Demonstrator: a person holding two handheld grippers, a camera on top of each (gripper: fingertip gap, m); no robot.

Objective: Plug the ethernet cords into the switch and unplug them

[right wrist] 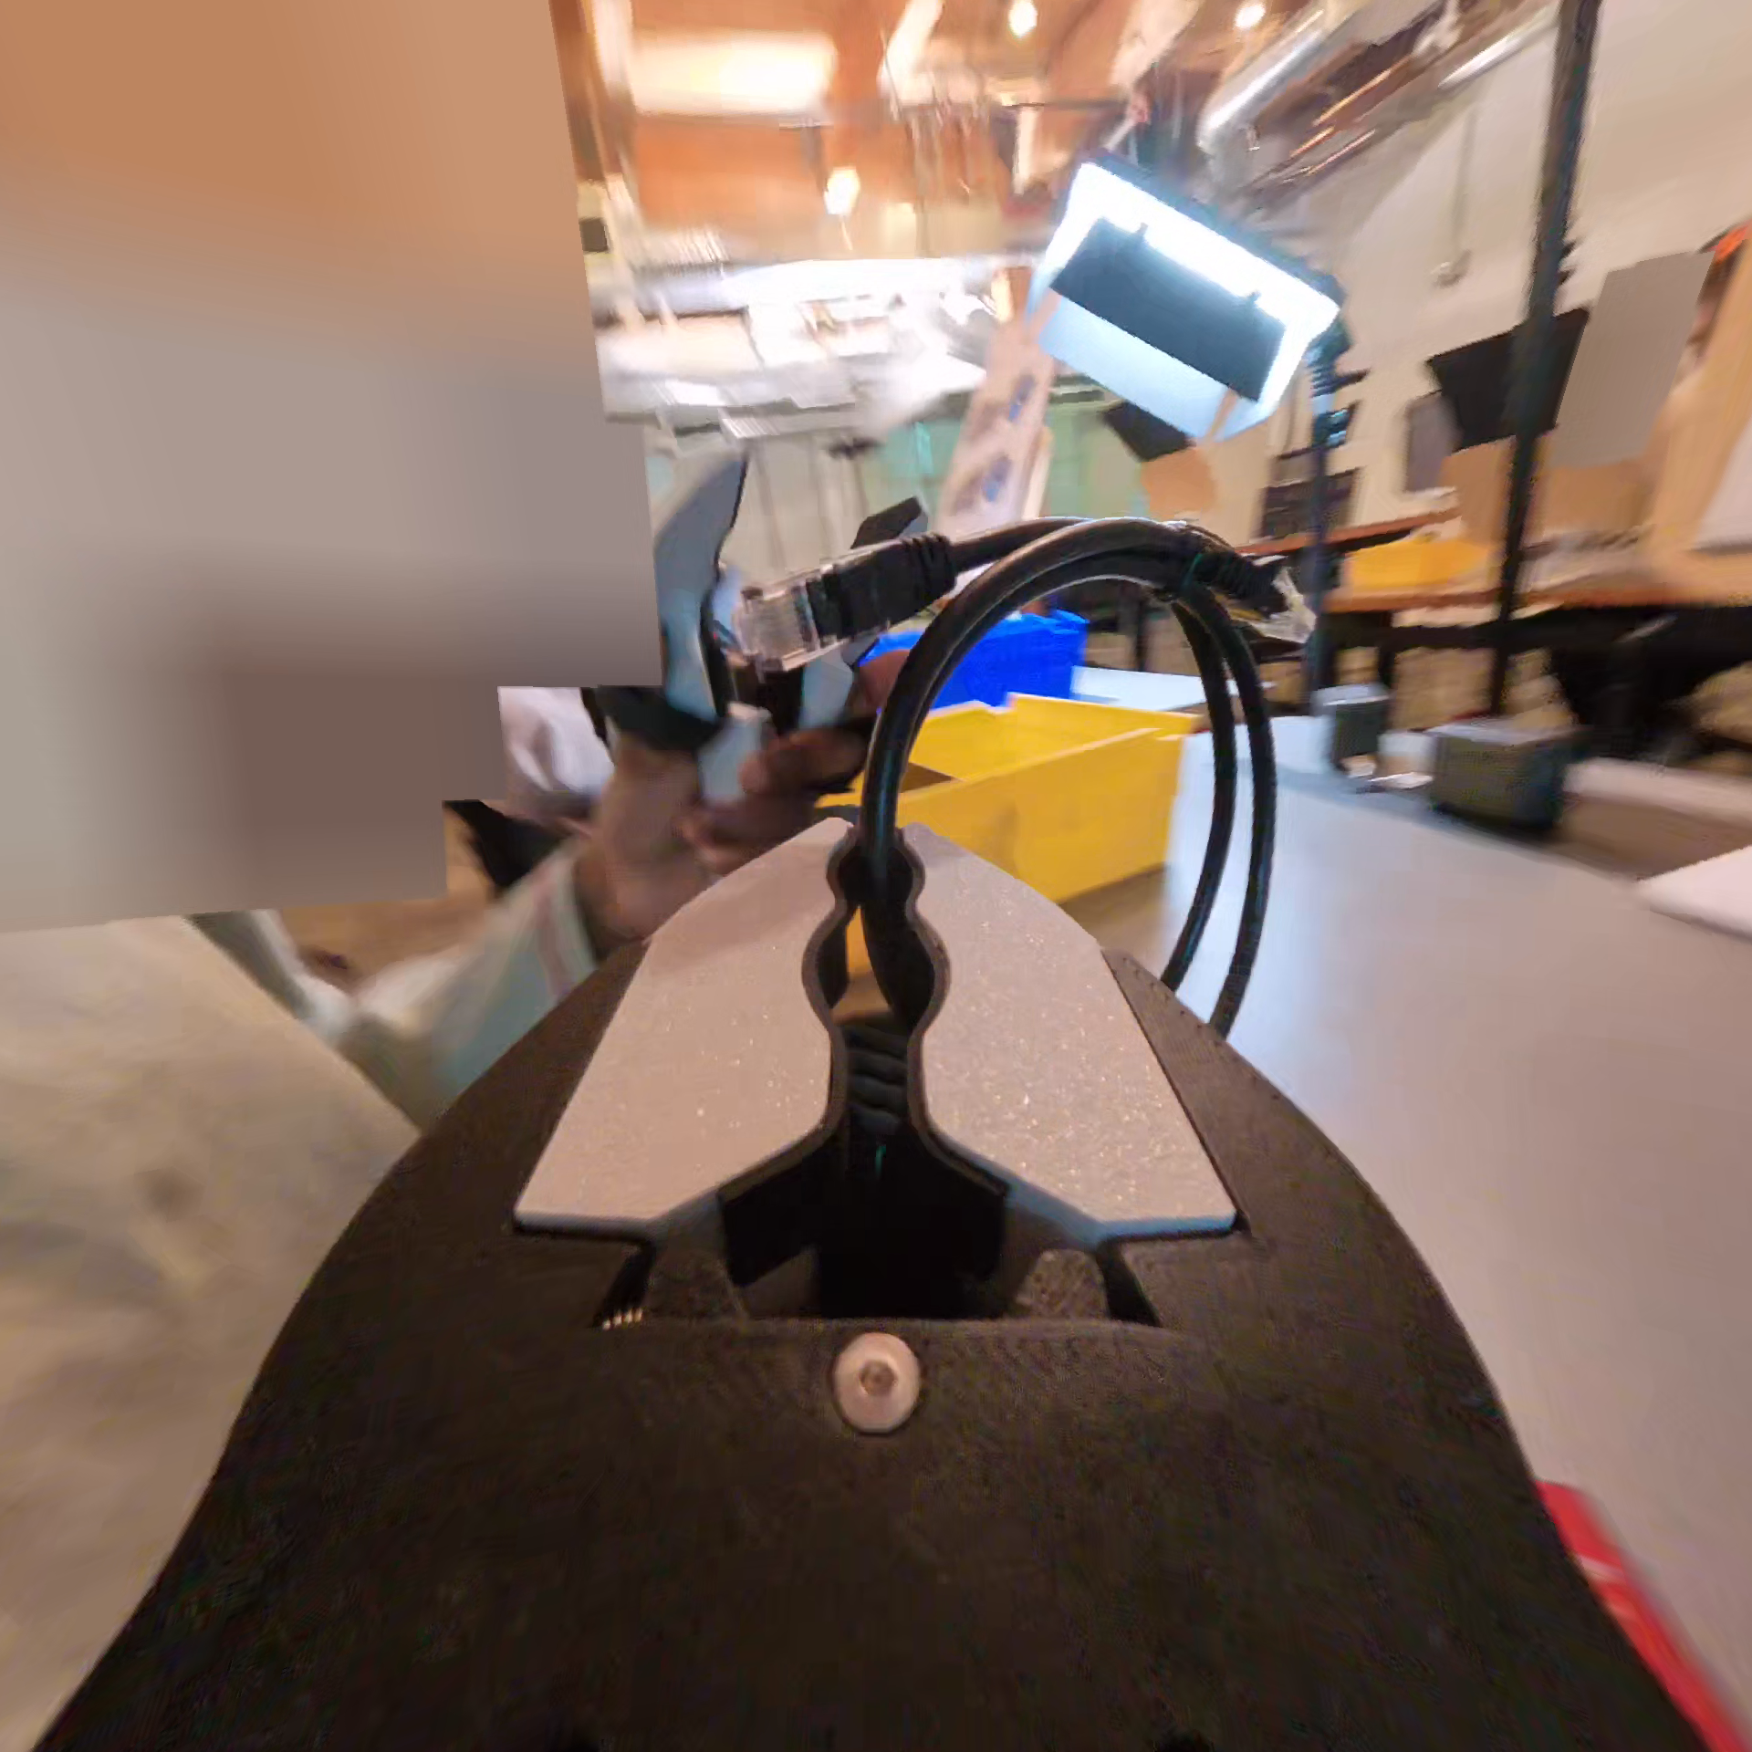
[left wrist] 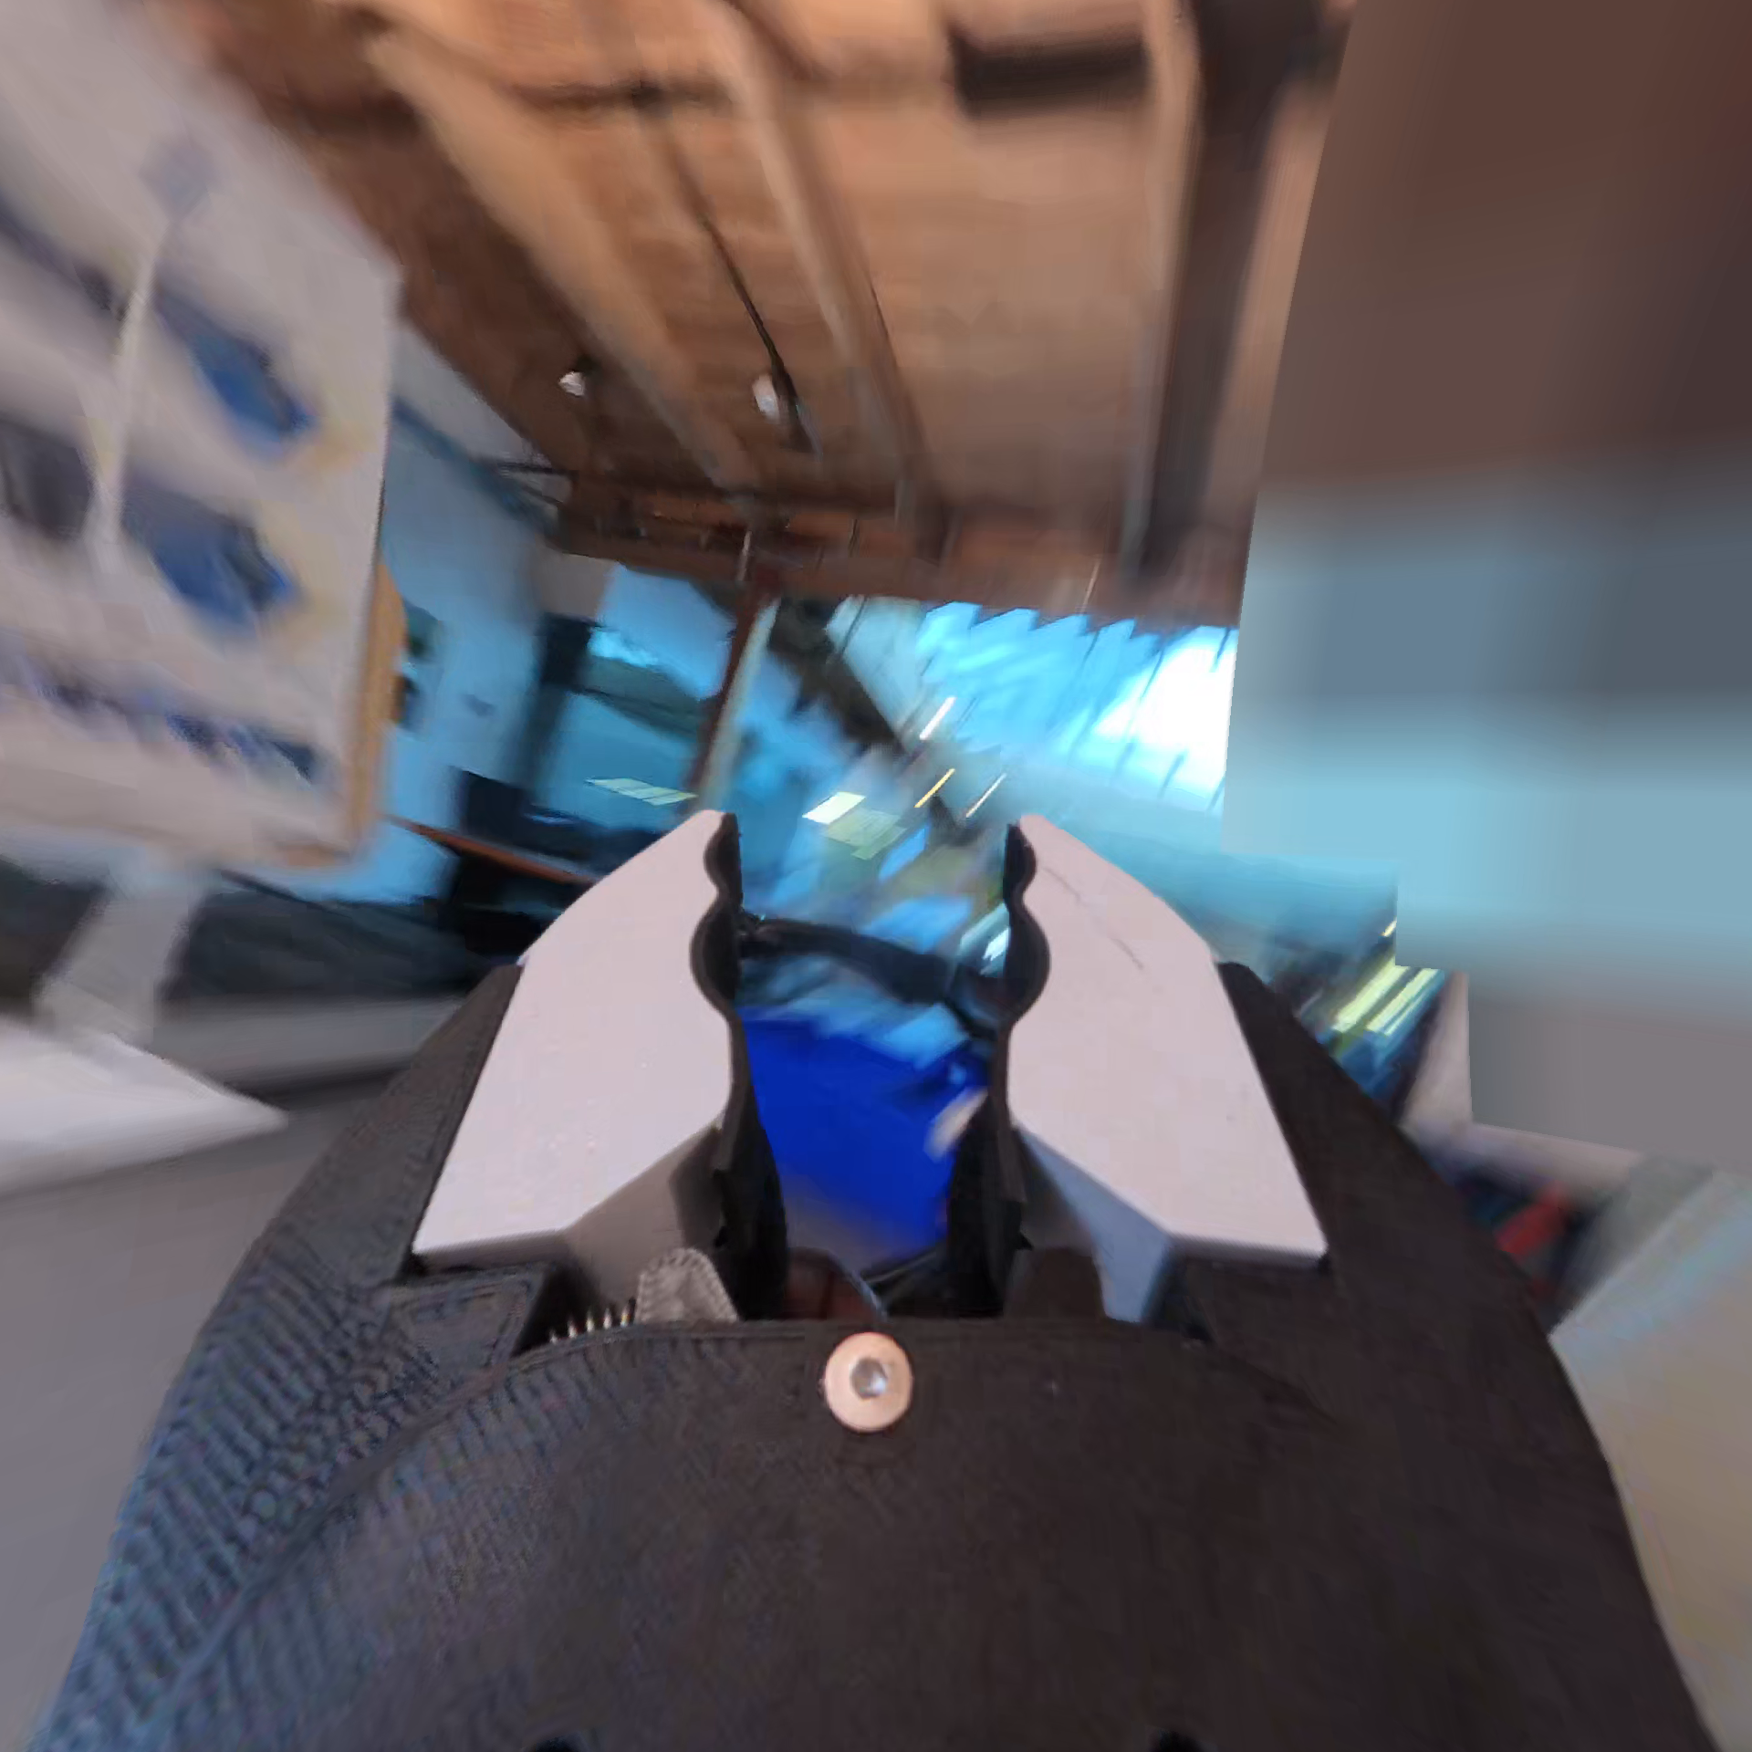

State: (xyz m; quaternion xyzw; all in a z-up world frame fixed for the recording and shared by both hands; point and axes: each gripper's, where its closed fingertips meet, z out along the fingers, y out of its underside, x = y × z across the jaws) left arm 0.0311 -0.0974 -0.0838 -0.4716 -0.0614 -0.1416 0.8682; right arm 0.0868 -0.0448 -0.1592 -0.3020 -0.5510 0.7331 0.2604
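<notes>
Right wrist view: the right gripper (right wrist: pixel 877 844) is clamped on a looped black ethernet cord (right wrist: pixel 886 749) raised above a grey table (right wrist: pixel 1422 995); its clear plug (right wrist: pixel 779 621) points left. Left gripper (left wrist: pixel 870 834) is seen parted, empty; surroundings blurred. Switch not identifiable.

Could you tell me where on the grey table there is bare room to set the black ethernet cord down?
Bare grey tabletop lies right of the right gripper, between the yellow plastic bin and a white sheet. It is crowded leftward, where the left gripper meets the looped black ethernet cord, and by the far grey boxes.
</notes>
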